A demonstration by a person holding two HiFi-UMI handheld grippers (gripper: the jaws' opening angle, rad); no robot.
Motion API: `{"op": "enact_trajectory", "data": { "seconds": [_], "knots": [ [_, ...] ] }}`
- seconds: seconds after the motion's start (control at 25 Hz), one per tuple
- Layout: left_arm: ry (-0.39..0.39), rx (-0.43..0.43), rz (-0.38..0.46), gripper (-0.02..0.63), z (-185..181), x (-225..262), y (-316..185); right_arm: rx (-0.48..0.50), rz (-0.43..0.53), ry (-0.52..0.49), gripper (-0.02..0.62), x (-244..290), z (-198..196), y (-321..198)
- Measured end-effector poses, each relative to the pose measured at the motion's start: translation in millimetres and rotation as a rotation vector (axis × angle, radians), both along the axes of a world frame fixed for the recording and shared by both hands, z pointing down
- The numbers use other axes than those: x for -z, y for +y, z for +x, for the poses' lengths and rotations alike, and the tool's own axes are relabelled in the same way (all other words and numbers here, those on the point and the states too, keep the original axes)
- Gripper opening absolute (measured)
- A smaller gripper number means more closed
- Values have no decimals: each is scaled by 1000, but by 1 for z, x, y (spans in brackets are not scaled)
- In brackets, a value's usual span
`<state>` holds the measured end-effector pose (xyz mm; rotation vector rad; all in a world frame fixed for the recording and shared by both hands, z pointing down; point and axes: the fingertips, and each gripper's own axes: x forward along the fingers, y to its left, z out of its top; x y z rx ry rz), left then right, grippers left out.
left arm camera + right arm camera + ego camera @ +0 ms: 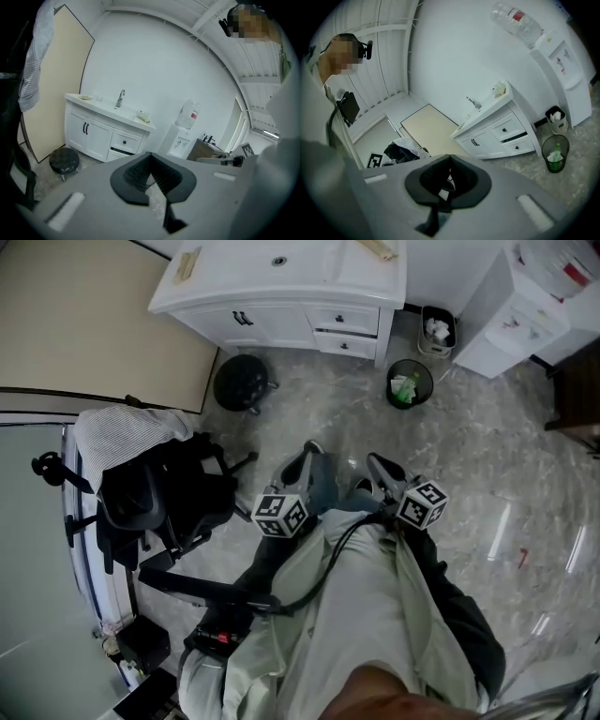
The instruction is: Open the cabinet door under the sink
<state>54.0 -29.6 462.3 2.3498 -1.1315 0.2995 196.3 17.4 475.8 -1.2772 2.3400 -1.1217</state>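
The white vanity cabinet [281, 296] stands at the far side of the floor, with a sink and faucet [121, 97] on top. Its two doors [248, 326] under the sink are closed, with dark handles [86, 128] side by side at the seam. The same doors [480, 143] show tilted in the right gripper view. My left gripper [298, 463] and right gripper [380, 468] are held side by side in front of my body, well short of the cabinet. Both point toward it. Seen along their own jaws, the left gripper [150, 157] and the right gripper [450, 159] are shut and hold nothing.
A black round stool [244, 382] stands on the floor just before the cabinet doors. A mesh bin [410, 383] with green waste and a small white bin [437, 331] sit right of the cabinet, near a water dispenser [511, 320]. A chair [150, 484] with bags and cloth is at my left.
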Motion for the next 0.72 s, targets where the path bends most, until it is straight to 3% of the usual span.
{"op": "enact_trajectory", "data": {
  "seconds": [0.36,0.56,0.72],
  "knots": [
    [6,-133,-23,7,53,-21,-70,-187,1,47,2,-4,52,-28],
    [13,-228,9,7,75,-17,-127,-227,15,57,2,6,51,-66],
    [10,-266,14,7,70,-14,-174,-234,19,102,2,-2,41,-123]
  ]
}}
